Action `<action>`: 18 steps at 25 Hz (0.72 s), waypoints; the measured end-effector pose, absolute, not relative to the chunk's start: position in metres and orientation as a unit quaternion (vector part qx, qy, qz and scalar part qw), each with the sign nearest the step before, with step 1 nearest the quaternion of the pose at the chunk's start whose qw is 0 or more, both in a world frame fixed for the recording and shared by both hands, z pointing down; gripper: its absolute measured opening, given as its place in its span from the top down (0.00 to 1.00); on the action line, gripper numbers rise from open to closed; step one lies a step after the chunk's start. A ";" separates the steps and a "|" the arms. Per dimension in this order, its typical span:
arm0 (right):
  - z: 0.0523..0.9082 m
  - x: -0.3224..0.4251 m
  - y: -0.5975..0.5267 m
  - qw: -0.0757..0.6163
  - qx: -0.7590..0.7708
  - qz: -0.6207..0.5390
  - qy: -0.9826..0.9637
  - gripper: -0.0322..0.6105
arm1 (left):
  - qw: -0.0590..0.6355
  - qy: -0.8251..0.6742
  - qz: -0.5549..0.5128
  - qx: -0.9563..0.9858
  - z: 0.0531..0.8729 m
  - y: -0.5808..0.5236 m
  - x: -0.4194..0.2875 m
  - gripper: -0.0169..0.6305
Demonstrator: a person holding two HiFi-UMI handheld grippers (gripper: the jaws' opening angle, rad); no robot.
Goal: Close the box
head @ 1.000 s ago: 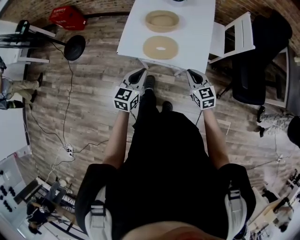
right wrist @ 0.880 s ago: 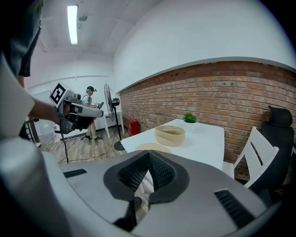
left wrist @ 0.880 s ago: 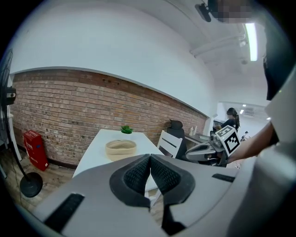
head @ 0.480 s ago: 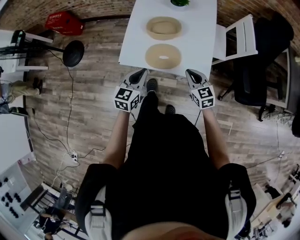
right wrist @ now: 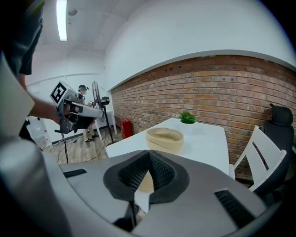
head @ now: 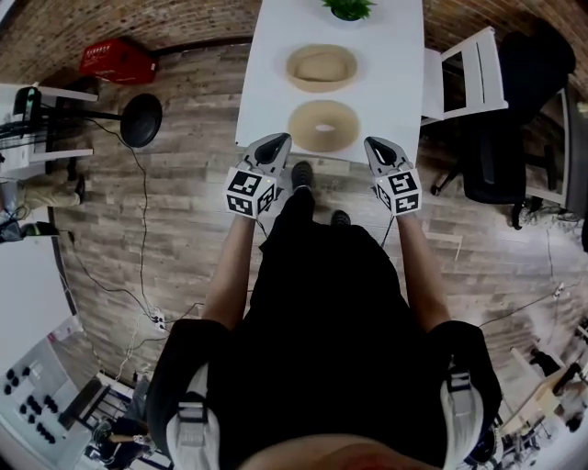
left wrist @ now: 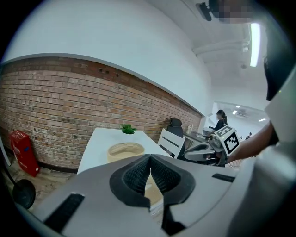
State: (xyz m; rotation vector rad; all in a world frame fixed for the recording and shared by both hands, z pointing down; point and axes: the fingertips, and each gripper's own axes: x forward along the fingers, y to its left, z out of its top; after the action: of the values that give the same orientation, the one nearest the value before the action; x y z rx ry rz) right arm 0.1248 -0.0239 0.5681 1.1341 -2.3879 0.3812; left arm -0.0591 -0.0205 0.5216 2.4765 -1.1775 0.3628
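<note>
Left gripper (head: pixel 277 139) and right gripper (head: pixel 373 143), both pressed together and empty, flank the round lid (head: pixel 323 126) just ahead, seemingly poised to lift it onto the open round box (head: pixel 322 67) beyond.

The white table (head: pixel 395 64) and its box (head: pixel 322 66) have drawn closer, and a green plant (head: pixel 348 8) has appeared.

One counter (head: pixel 395 55), one round box (head: pixel 322 67), one round lid (head: pixel 323 126) and one potted plant (head: pixel 347 8) are counted. One white chair (head: pixel 464 73), one black office chair (head: pixel 510 138) and one red crate (head: pixel 117 61) are counted. Two tongs are counted: left tongs (head: pixel 276 140), right tongs (head: pixel 376 144).
</note>
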 end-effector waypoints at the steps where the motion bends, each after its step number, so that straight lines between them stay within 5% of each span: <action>1: 0.569 0.123 -0.027 0.233 0.416 0.140 -0.868 0.95 | 0.187 -0.415 0.130 0.881 0.522 -0.025 -0.061 0.94; 18: 0.578 0.110 -0.070 0.250 0.467 0.153 -0.834 0.95 | 0.185 -0.345 0.155 0.907 0.548 -0.075 -0.084 0.94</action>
State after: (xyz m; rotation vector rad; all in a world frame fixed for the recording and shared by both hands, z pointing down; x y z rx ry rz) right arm 0.1101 -0.0701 0.5779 1.2714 -2.2726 0.4168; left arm -0.0839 -0.0749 0.5483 2.5558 -0.9712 0.4359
